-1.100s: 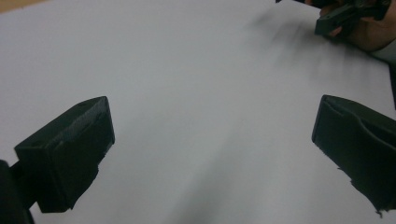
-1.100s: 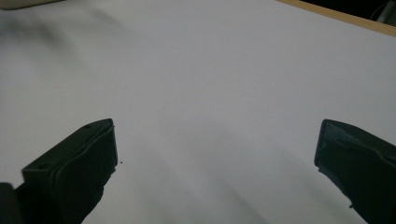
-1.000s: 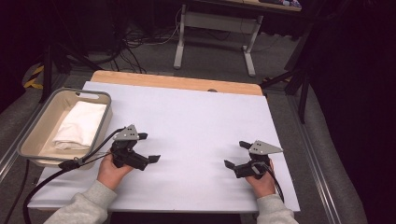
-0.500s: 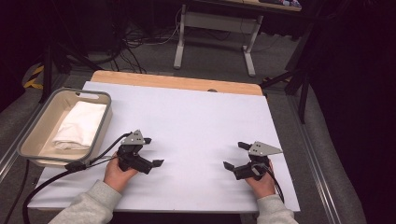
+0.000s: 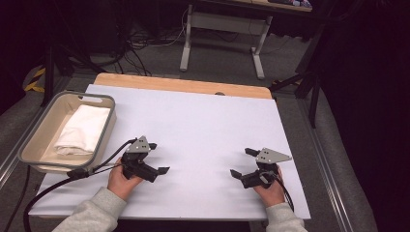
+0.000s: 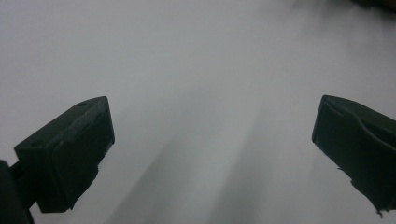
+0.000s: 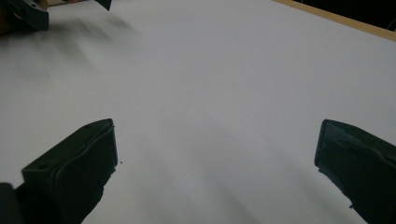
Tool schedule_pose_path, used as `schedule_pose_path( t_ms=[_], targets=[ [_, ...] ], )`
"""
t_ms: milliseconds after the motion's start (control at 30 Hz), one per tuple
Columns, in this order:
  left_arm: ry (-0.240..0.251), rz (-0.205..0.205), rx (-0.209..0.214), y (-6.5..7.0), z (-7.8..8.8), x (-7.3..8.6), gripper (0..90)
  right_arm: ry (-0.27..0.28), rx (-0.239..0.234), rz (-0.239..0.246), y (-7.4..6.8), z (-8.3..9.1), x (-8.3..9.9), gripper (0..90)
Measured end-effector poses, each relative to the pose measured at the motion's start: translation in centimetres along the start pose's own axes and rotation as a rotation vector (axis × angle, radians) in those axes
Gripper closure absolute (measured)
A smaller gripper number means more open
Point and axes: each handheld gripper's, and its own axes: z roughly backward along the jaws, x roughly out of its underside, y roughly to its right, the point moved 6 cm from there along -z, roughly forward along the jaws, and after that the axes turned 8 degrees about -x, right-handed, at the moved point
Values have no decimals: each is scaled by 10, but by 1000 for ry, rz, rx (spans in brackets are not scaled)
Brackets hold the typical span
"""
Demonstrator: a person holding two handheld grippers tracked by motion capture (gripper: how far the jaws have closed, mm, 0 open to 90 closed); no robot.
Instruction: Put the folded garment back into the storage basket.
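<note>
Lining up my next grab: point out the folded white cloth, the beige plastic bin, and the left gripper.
Folded white cloth (image 5: 82, 130), high view, middle of its top.
Beige plastic bin (image 5: 30, 137), high view, left wall.
Left gripper (image 5: 158, 158), high view, between its open fingertips.

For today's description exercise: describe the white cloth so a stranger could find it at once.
Start at the white-covered table and look to its left edge, where a grey bin sits. The folded white cloth lies inside it, the only soft thing there.
</note>
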Motion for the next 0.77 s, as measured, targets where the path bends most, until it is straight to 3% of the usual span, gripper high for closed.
schedule_pose_path(
  t_ms=[567,767],
  targets=[
    [-9,9,-10,-2,0,1,0,-1,3,1,0,0,0,0],
    [-15,31,-9,-6,-2,1,0,-2,3,10,0,0,0,0]
  ],
)
